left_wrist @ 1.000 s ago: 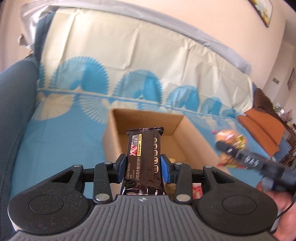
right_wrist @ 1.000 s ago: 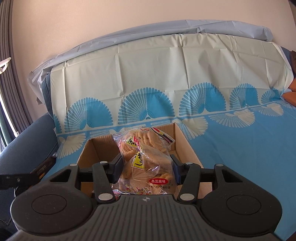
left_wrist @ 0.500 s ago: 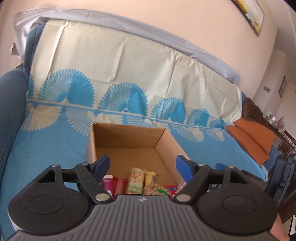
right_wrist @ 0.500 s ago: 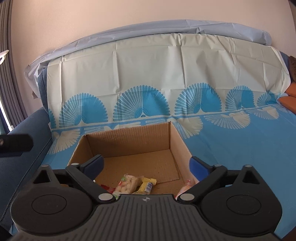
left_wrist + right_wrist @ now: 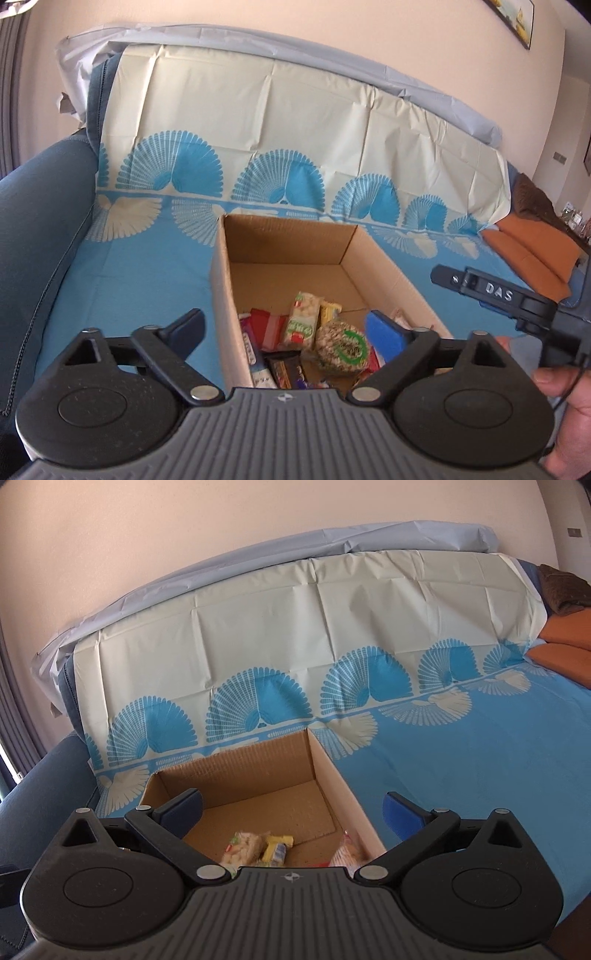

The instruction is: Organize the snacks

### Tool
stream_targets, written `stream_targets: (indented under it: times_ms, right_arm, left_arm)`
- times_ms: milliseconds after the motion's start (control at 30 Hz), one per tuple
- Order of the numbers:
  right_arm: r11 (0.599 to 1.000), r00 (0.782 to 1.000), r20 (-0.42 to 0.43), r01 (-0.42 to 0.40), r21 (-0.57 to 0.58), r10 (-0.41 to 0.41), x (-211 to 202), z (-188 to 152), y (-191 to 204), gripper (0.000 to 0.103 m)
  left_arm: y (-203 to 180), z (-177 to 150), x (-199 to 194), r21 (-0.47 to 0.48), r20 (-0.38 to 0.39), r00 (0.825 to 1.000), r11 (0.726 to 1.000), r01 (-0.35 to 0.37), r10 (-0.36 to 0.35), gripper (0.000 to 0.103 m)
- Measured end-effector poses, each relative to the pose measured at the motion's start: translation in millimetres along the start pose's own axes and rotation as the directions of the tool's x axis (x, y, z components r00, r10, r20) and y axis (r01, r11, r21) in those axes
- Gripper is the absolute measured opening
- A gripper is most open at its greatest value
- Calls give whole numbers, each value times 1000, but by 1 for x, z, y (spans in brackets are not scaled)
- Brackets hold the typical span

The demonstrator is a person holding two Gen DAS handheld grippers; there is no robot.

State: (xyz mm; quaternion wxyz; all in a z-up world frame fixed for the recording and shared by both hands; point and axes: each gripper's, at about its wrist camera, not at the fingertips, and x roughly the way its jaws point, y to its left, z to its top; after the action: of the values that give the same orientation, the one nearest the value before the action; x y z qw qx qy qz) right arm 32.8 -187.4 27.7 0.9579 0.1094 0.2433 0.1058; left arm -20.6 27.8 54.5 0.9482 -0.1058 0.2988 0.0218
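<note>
An open cardboard box (image 5: 388,266) stands on a sofa under a blue and cream cover; it also shows in the right wrist view (image 5: 332,771). Several snack packs lie in its near end: a white and green pack (image 5: 304,321), a round seed cake (image 5: 343,347), a dark bar (image 5: 282,371) and a yellow pack (image 5: 275,849). My left gripper (image 5: 286,330) is open and empty above the box's near end. My right gripper (image 5: 291,808) is open and empty above the box; it also shows at the right of the left wrist view (image 5: 491,291).
The sofa's dark blue armrest (image 5: 33,236) rises at the left. Orange cushions (image 5: 532,251) lie at the far right. The blue cover (image 5: 480,760) spreads to the right of the box. A cream wall stands behind the sofa.
One second ago my left gripper held a dark chocolate bar and my right held a clear cracker bag. Both opened and the packs dropped into the box. Both grippers have since drawn back.
</note>
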Motion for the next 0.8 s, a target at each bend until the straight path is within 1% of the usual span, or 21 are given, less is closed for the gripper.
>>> stream_targets:
  times_ms: [67,167,300,400,467,533,633,800]
  right_arm:
    - [1000,999,-47,-6,14,6,-5,-12,-6,102]
    - [1000,995,-95,-12,24,14,-15,-39,-13,102]
    - [1000,998,-65,-12,26,13,-33,-56,-11,102]
    - [1000,997,-74,-13,4,13,-34,-59,-6,102]
    - [1000,997,-74,-7,6,8,-34,-59,-4,102]
    - [1000,996,-93,-2,13,4,-34,-60,-3,102]
    - [1000,997,-81,0,8,1,-39,-61,-3,102]
    - [1000,997,-78,11,4,-11,-39,-61,-3,102]
  left_arm:
    - [0,-7,-1,-9,-10,1000,1000,10,-10,102]
    - [-3,-18,4,-7,-56,998,1000,-9,9,103]
    - [-9,-33,13,-1,-101,994,999,-51,50,103]
    - [-13,-44,21,1,-130,989,998,-70,69,103]
    - [-14,-53,24,-12,-134,987,996,-86,83,103]
    - [-14,-61,25,-32,-153,983,994,-109,103,103]
    - [-14,-68,22,-36,-167,979,992,-123,115,103]
    - [-21,-67,12,-6,-150,981,992,-128,126,103]
